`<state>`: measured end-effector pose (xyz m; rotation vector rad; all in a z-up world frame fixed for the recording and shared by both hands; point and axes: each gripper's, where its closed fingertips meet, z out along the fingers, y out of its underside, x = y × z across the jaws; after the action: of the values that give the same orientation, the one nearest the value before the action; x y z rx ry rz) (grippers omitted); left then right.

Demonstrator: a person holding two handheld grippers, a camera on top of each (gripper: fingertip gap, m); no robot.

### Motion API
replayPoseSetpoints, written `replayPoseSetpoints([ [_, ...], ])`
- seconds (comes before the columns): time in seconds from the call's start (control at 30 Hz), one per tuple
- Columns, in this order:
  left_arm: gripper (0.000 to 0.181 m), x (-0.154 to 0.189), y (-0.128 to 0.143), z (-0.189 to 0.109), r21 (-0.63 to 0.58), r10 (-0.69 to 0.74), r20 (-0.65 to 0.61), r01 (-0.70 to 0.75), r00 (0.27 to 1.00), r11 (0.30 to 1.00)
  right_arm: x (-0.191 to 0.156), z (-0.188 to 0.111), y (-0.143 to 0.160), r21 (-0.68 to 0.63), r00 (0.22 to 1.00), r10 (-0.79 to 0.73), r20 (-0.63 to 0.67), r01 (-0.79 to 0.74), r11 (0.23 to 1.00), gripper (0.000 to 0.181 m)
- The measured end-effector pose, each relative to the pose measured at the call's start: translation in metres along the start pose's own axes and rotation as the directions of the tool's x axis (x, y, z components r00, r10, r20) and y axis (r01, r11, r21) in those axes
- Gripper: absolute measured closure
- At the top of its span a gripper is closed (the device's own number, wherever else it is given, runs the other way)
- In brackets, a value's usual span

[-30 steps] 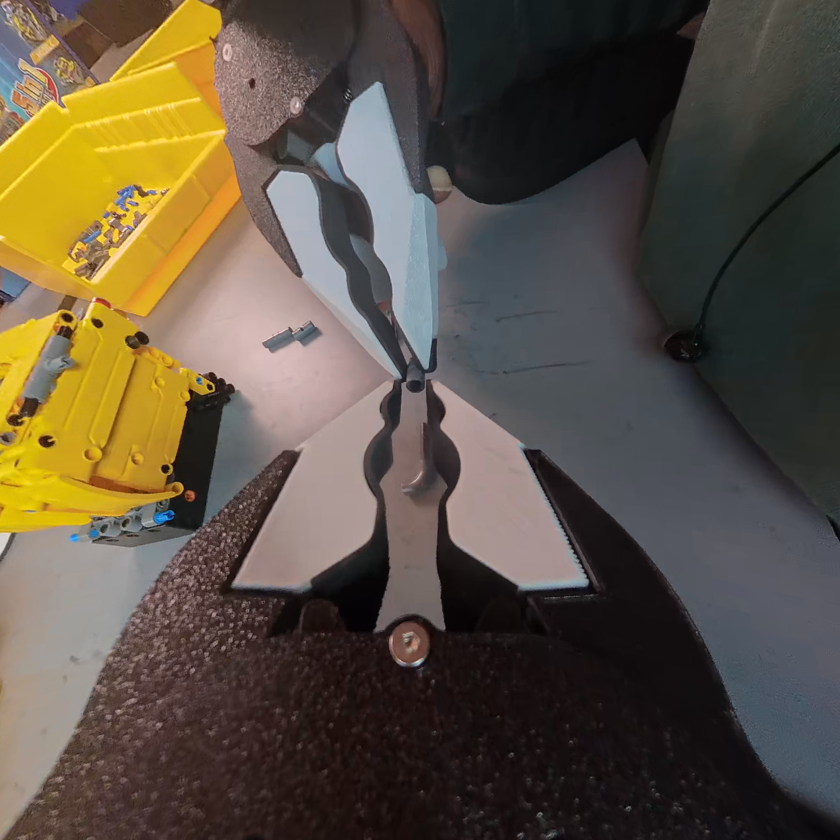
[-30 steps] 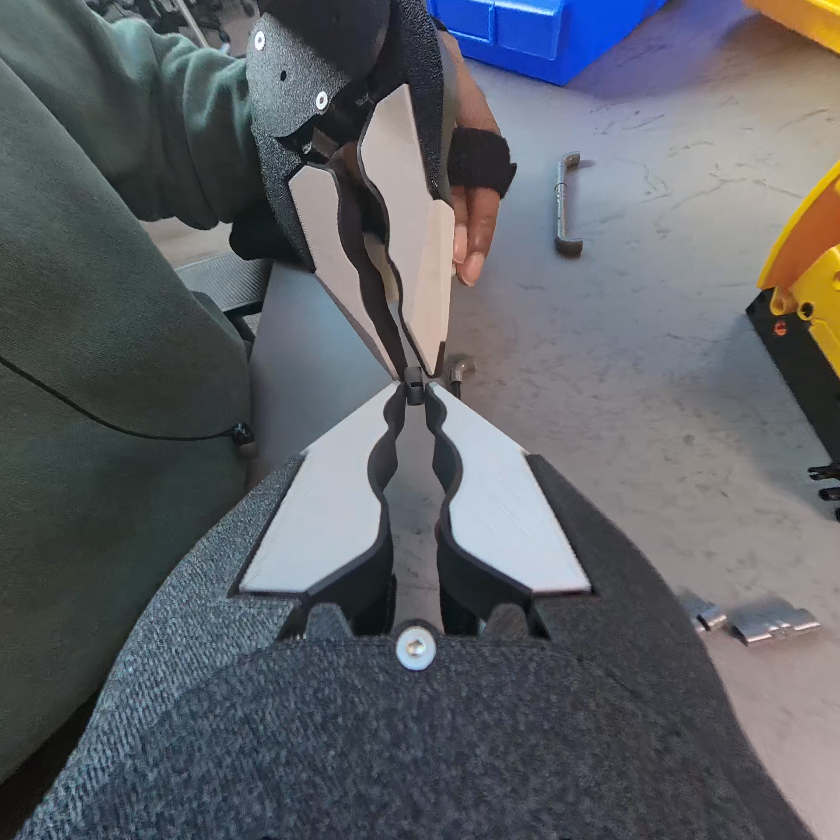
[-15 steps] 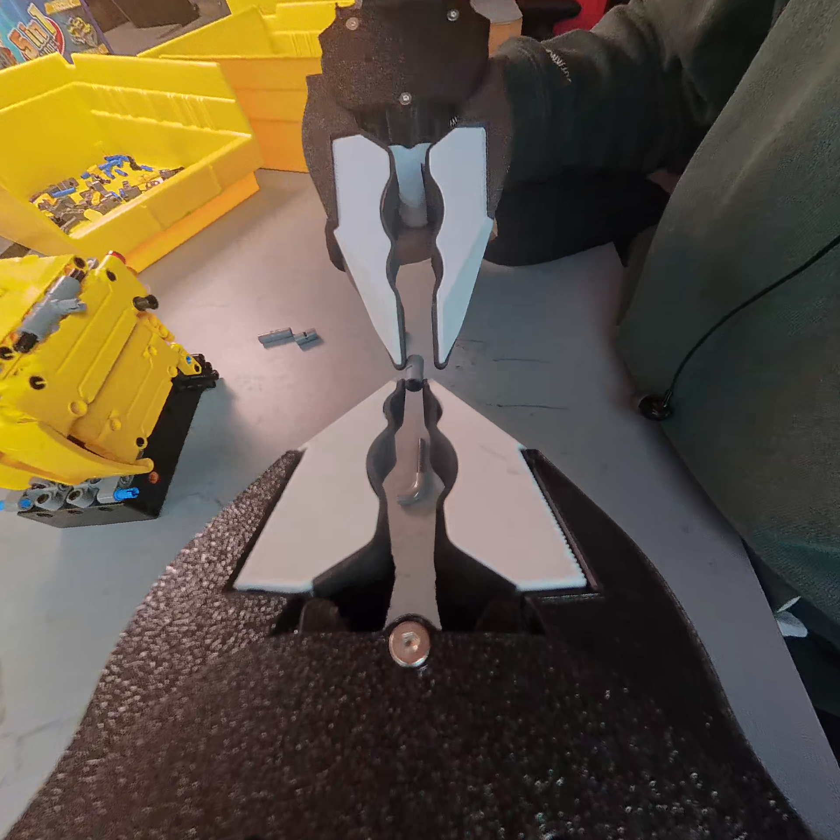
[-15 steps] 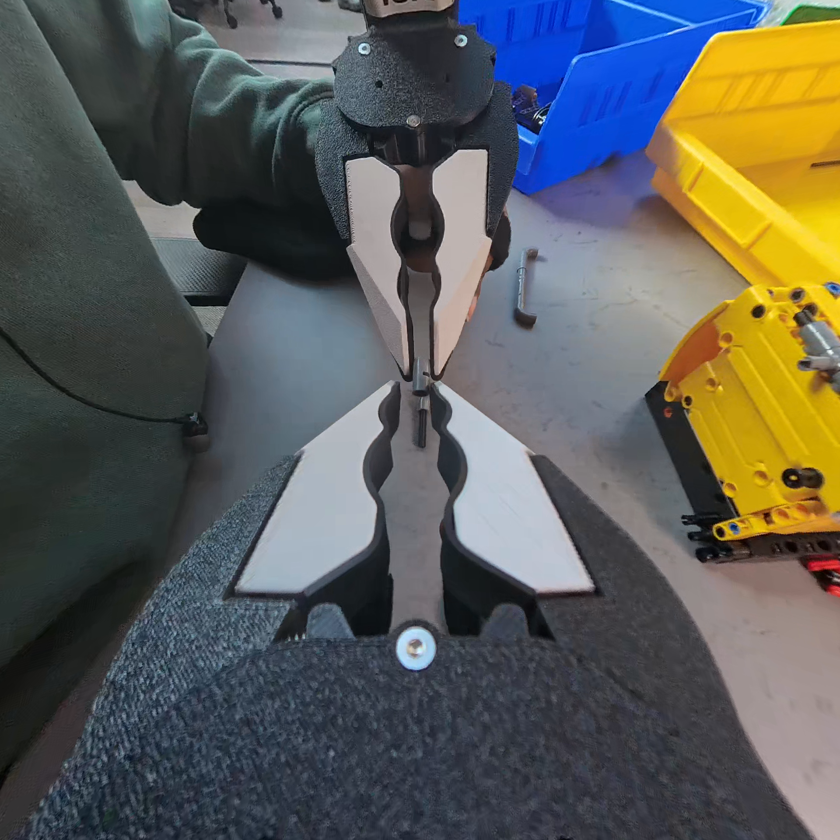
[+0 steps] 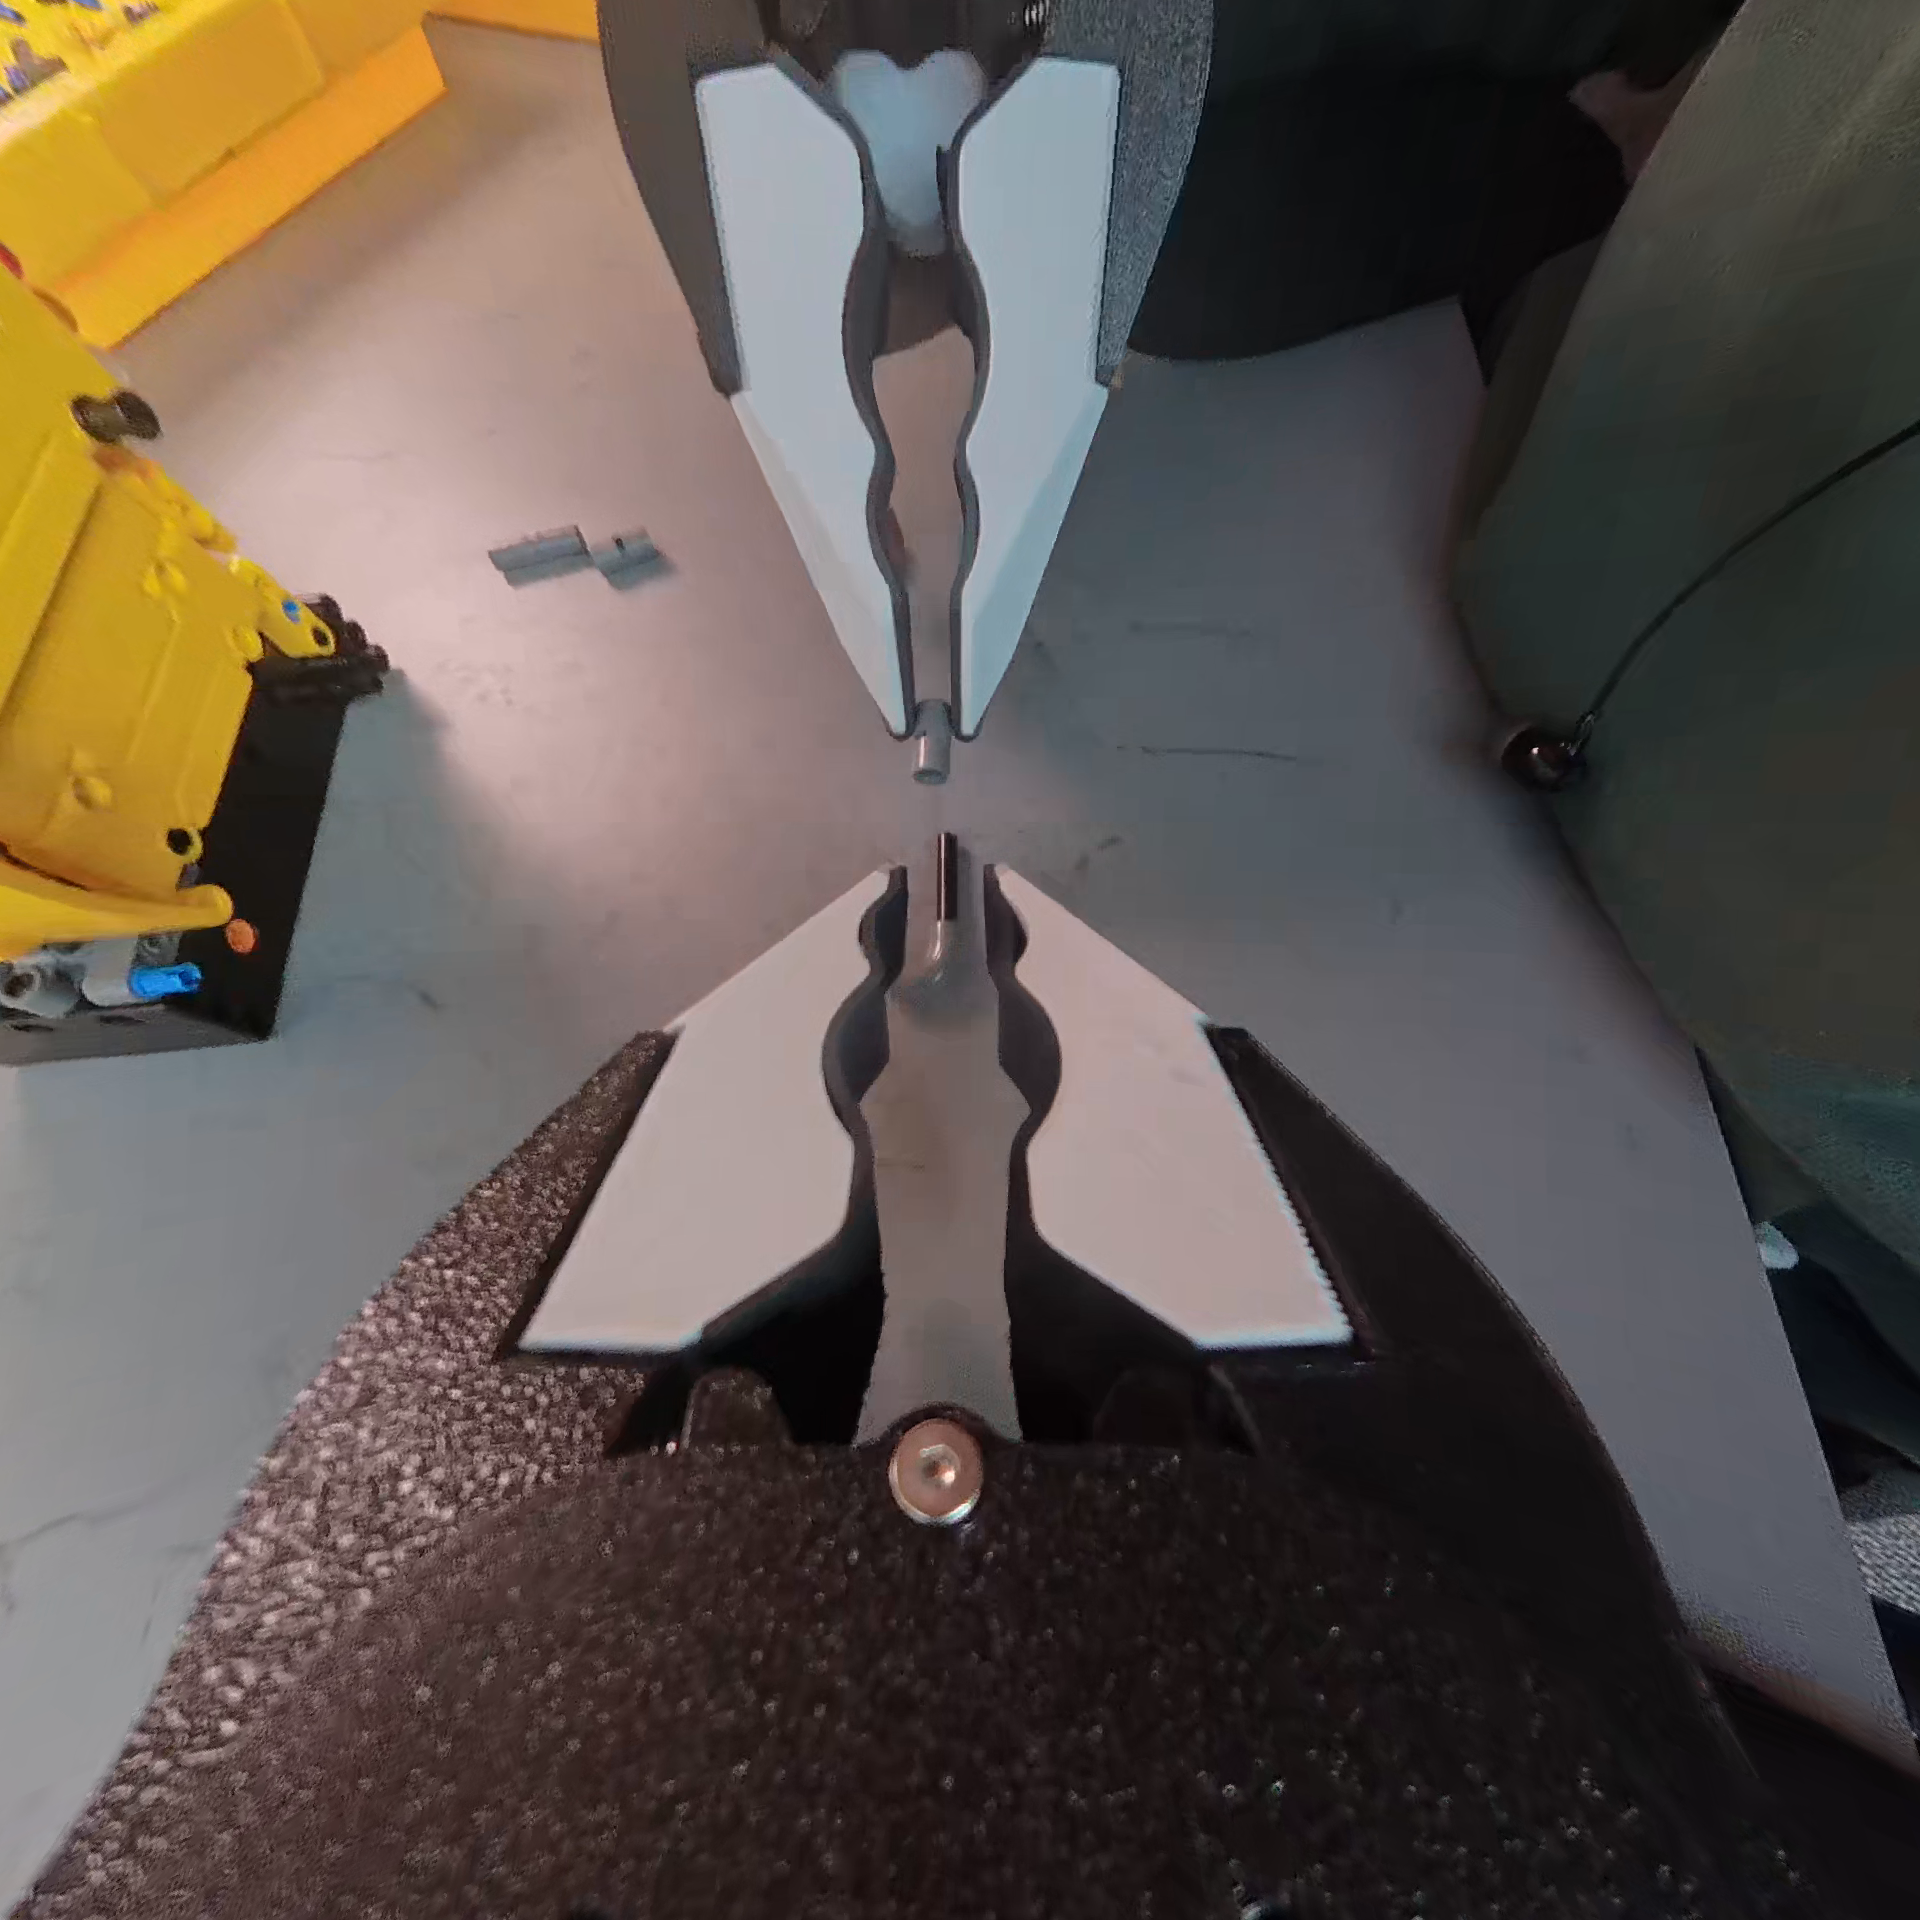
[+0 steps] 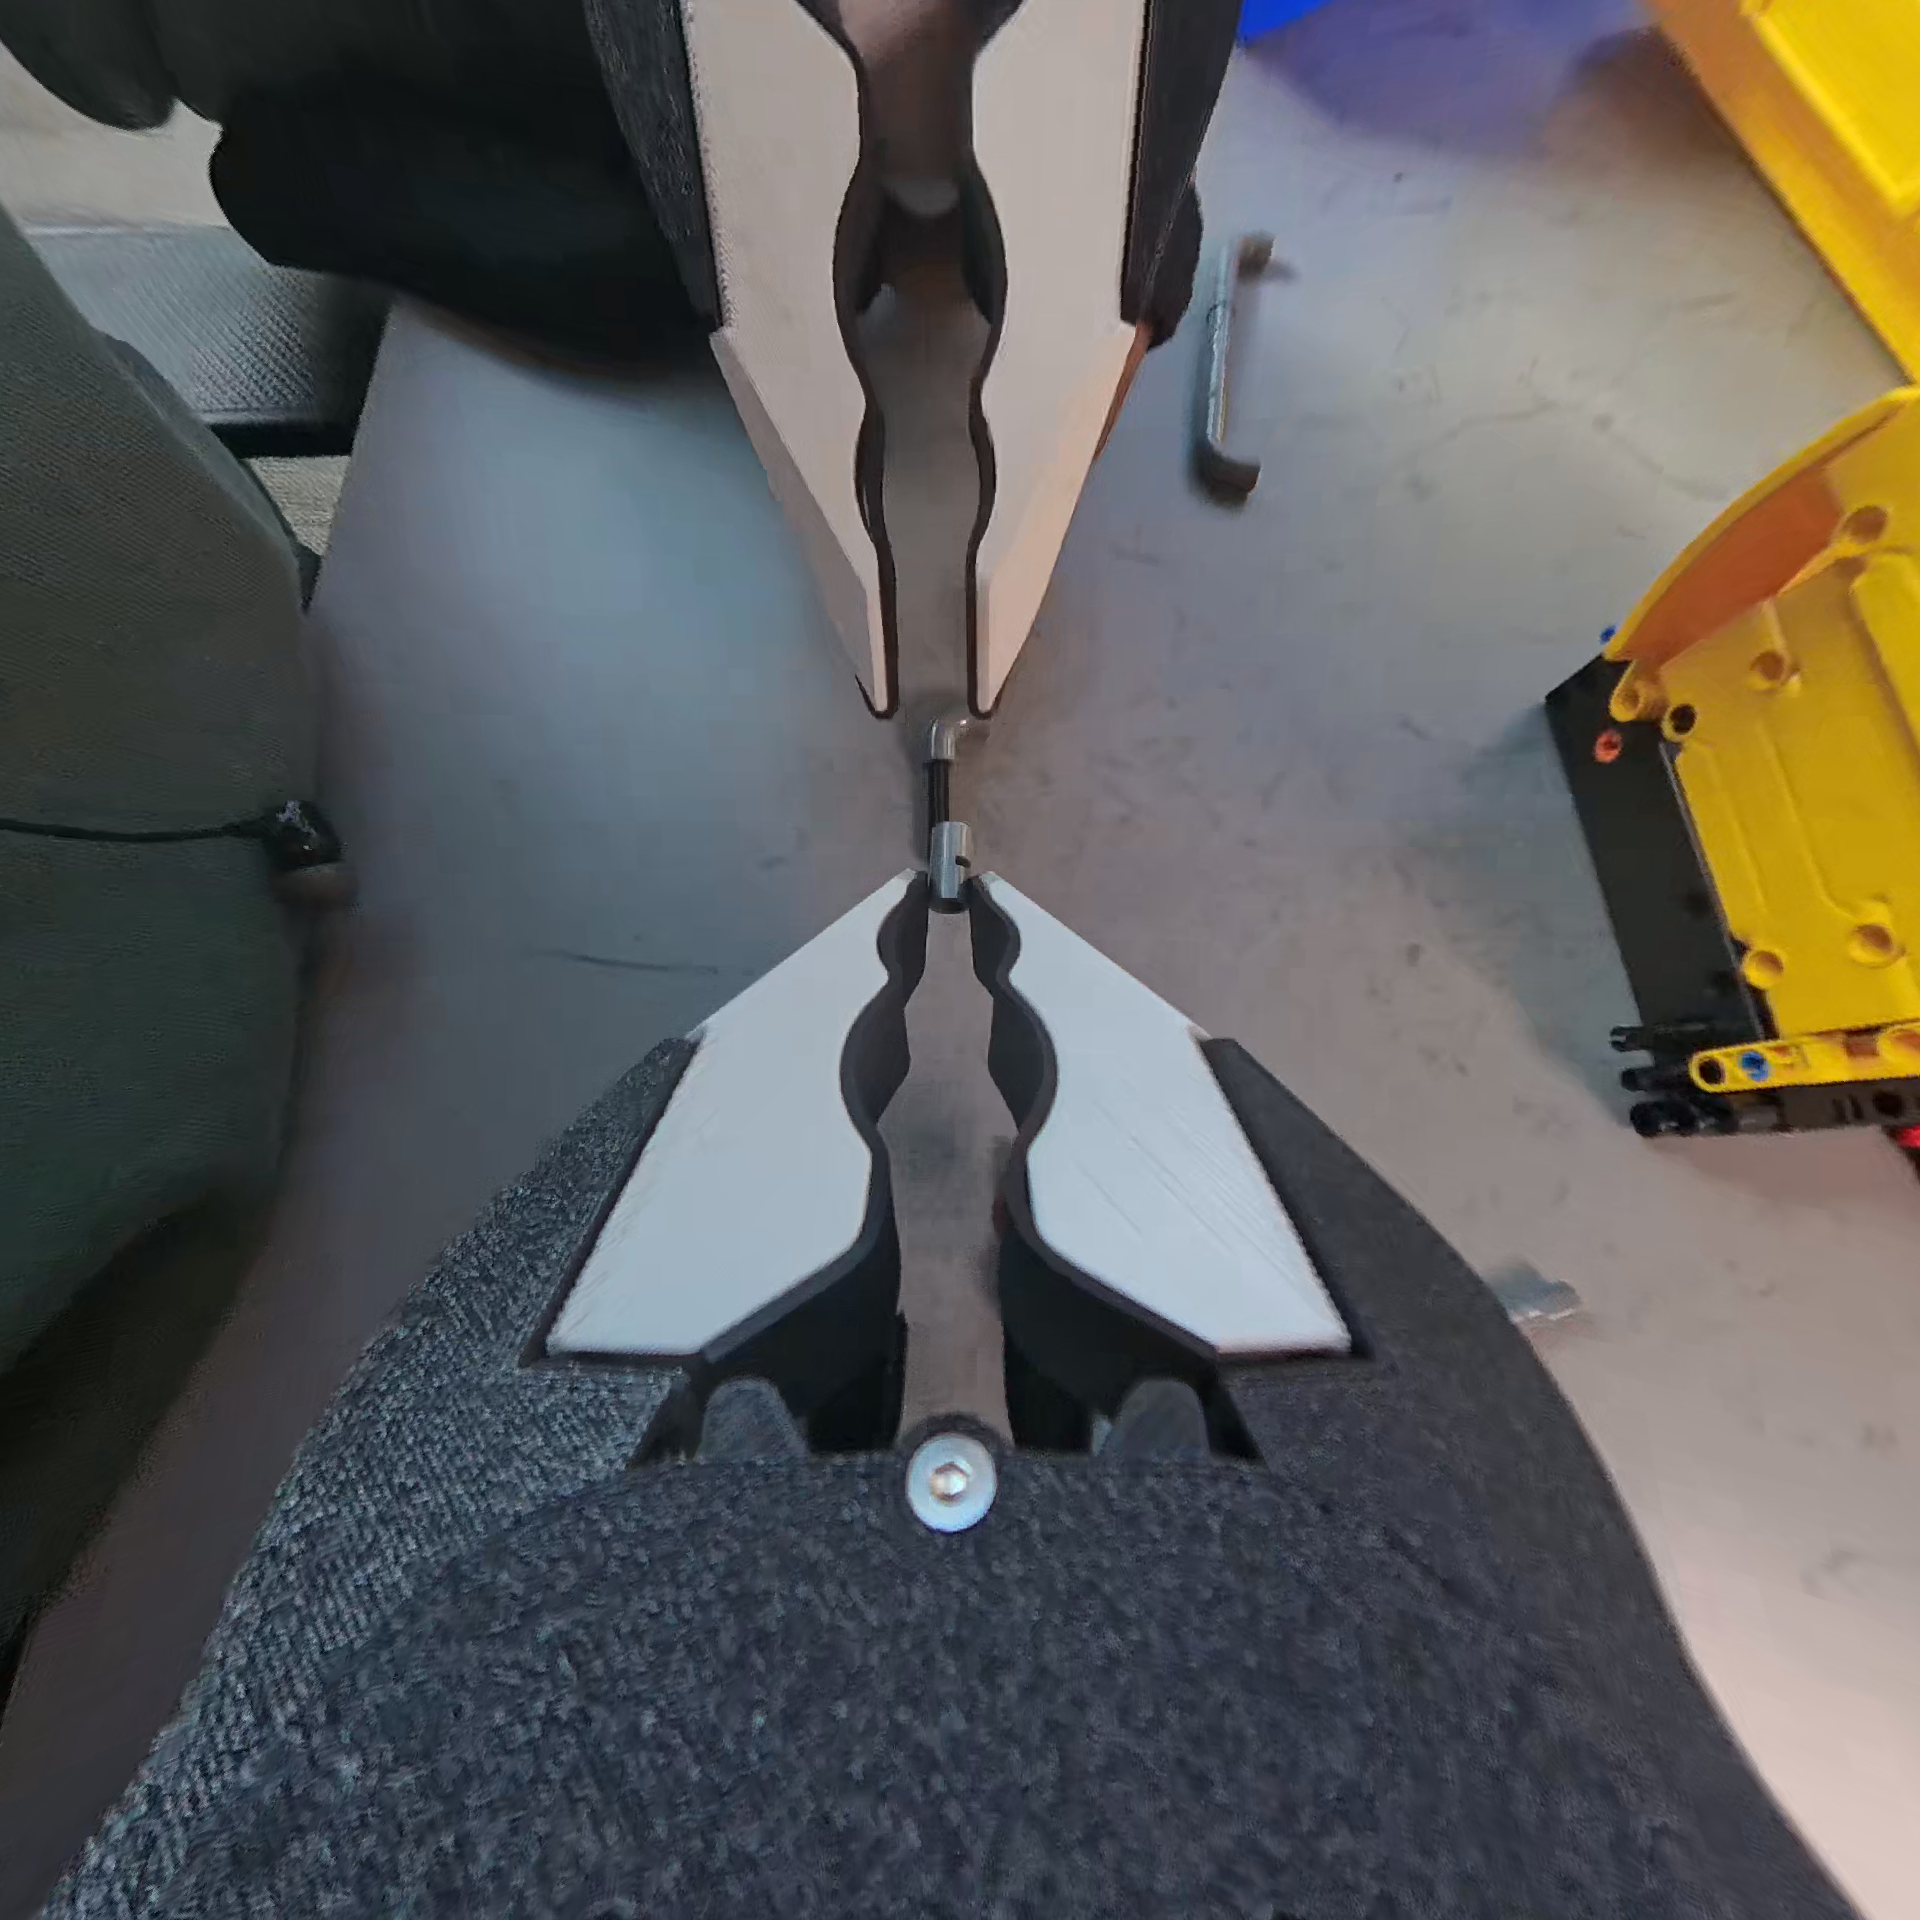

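Note:
My two grippers face each other tip to tip above a grey table [image 5: 1195,831]. My right gripper [image 6: 948,885] is shut on a small grey sleeve [image 6: 948,854], and it also shows in the left wrist view [image 5: 935,729]. A thin black rod with a grey elbow end [image 6: 943,774] lies in line between the two sets of tips. My left gripper [image 5: 942,871] stands open, with a gap on each side of the rod [image 5: 943,883]. The left wrist view shows a small gap between rod and sleeve. The right wrist view shows them touching.
A yellow and black brick model [image 5: 135,748] [image 6: 1787,883] stands to one side, with yellow bins [image 5: 208,135] behind it. Small grey pieces [image 5: 577,551] [image 6: 1538,1299] and a grey bar [image 6: 1221,364] lie on the table. A person's green garment [image 5: 1714,623] is close by. My left and right fingertips are right by each other.
The grippers have come closer and squared up head-on. My left jaws have widened off the rod. The sleeve now sits in my right fingertips.

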<state>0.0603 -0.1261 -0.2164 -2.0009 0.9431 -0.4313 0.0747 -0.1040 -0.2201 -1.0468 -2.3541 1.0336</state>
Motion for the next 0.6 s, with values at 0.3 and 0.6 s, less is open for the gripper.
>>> replayPoseSetpoints([
  [0.3, 0.170, -0.001, 0.024, 0.008, -0.127, 0.047, -0.003, -0.046, 0.999, 0.991, -0.003, 0.010, 0.015, -0.113, 0.997, 0.075, 0.034, -0.071, 0.991, 0.174],
  [0.6, 0.175, 0.001, 0.024, 0.010, -0.129, 0.111, 0.001, -0.110, 0.994, 0.985, -0.005, 0.011, 0.015, -0.122, 0.996, 0.073, 0.048, -0.066, 0.990, 0.174],
])
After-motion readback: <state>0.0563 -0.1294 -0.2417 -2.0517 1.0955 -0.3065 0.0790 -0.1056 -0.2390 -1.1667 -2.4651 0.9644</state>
